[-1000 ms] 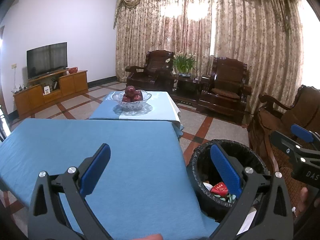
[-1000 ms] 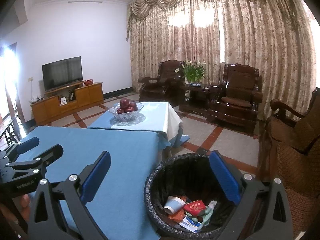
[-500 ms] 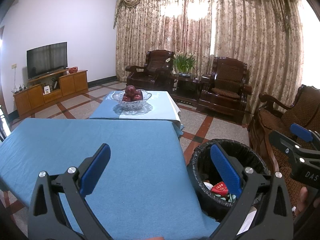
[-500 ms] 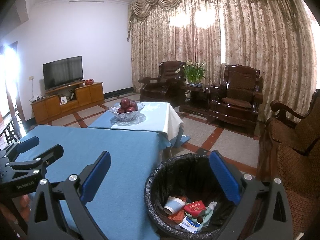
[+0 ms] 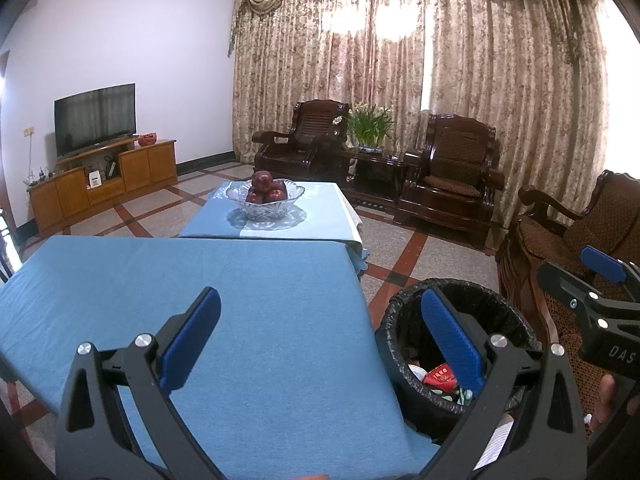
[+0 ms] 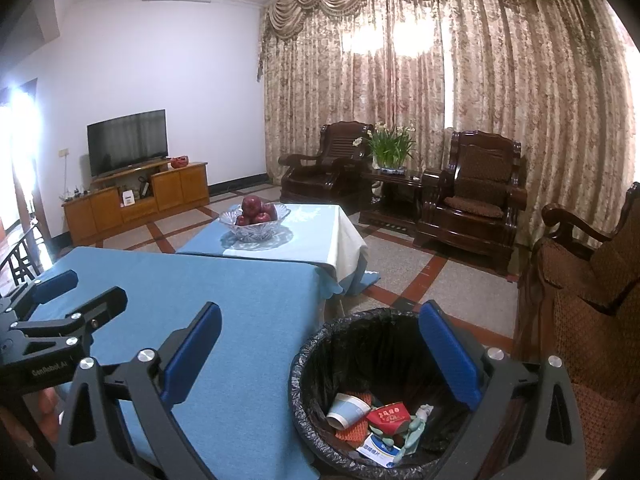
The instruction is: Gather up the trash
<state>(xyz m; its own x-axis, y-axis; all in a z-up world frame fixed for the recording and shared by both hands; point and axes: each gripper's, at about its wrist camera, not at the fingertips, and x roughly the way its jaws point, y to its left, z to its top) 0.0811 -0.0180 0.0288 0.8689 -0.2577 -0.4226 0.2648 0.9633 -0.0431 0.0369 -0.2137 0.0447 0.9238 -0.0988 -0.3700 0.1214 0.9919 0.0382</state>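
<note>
Blue cloth (image 5: pixel 224 312) on your table lay bare; the trash (image 6: pixel 376 424) sat in the lined bin (image 6: pixel 320 344) beside it. Your left gripper (image 5: pixel 320 340) and right gripper (image 6: pixel 320 344) hung wide and empty, collection seemingly complete.

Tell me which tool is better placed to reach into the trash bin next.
Probably the right tool: it hangs open directly above the trash bin, looking down onto the trash. The left tool, also open, sits mostly over the blue table.
</note>
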